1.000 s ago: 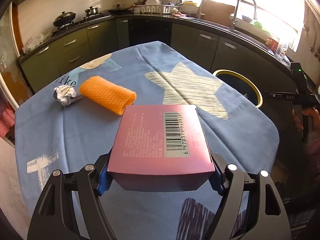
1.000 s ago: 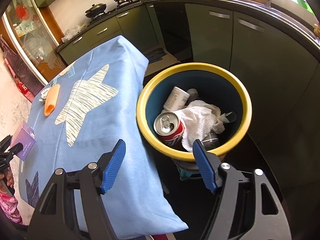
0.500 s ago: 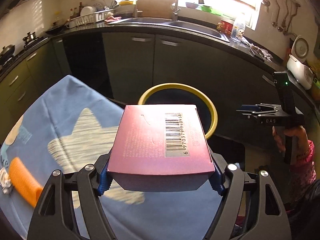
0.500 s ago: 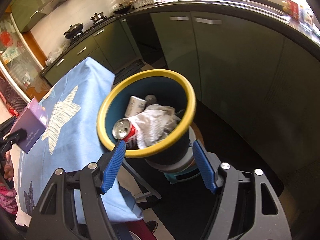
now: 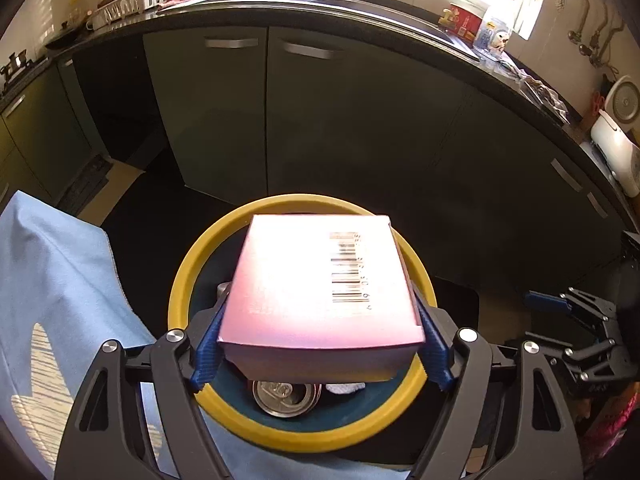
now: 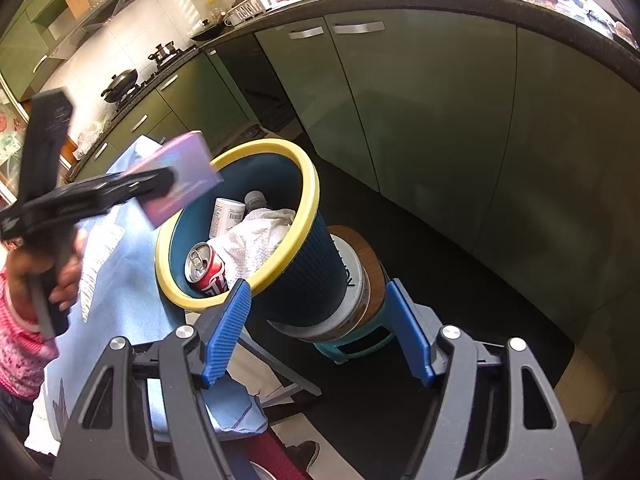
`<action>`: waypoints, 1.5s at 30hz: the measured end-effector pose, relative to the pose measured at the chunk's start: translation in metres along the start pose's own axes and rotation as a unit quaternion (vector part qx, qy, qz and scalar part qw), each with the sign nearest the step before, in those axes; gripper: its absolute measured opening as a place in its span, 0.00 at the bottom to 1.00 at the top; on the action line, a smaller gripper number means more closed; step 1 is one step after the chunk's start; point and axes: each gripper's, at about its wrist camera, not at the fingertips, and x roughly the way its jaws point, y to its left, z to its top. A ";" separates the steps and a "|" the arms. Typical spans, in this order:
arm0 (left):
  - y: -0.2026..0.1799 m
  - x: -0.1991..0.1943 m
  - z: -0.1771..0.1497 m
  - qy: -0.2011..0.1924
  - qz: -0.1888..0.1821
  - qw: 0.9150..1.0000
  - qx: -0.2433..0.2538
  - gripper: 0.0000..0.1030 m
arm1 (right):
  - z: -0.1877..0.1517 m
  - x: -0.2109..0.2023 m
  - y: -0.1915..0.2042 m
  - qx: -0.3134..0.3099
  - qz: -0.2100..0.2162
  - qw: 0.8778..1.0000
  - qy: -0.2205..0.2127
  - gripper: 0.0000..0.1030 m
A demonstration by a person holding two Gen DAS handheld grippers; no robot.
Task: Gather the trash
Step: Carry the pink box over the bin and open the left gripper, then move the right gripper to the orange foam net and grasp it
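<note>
My left gripper (image 5: 320,354) is shut on a pink box (image 5: 320,284) with a barcode and holds it right above the yellow-rimmed blue bin (image 5: 188,280). The right wrist view shows the same box (image 6: 180,176) in the left gripper (image 6: 152,184) over the bin's (image 6: 308,196) left rim. The bin holds a red can (image 6: 206,270), white crumpled paper (image 6: 256,240) and a white bottle (image 6: 224,216). My right gripper (image 6: 318,328) is open and empty, low beside the bin, which stands on a teal stool (image 6: 352,348).
The blue tablecloth with white stars (image 5: 48,300) hangs at the left, its edge touching the bin. Green kitchen cabinets (image 5: 360,120) and a dark counter curve behind. The floor around the stool is dark.
My left gripper has swung the pink box from over the table to directly above the bin. The right gripper has drawn back and lower beside the bin, still open.
</note>
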 end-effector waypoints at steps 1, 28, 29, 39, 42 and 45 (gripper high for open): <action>0.001 0.002 0.000 -0.004 0.006 1.000 0.001 0.82 | 0.000 0.000 0.000 0.000 0.001 1.000 0.000 0.65; 0.153 -0.211 -0.220 -0.145 0.126 0.971 -0.142 0.89 | 0.006 0.031 0.125 -0.115 0.017 0.992 0.044 0.66; 0.163 -0.219 -0.229 -0.149 0.135 0.968 -0.150 0.89 | 0.006 0.033 0.135 -0.124 0.019 0.991 0.045 0.66; 0.257 -0.274 -0.331 -0.158 0.200 0.939 -0.231 0.90 | 0.006 0.065 0.285 -0.250 0.065 0.964 0.067 0.66; 0.275 -0.281 -0.354 -0.155 0.221 0.929 -0.251 0.91 | 0.002 0.074 0.336 -0.291 0.081 0.950 0.076 0.66; 0.289 -0.283 -0.370 -0.147 0.240 0.920 -0.272 0.91 | -0.001 0.086 0.389 -0.329 0.098 0.936 0.079 0.66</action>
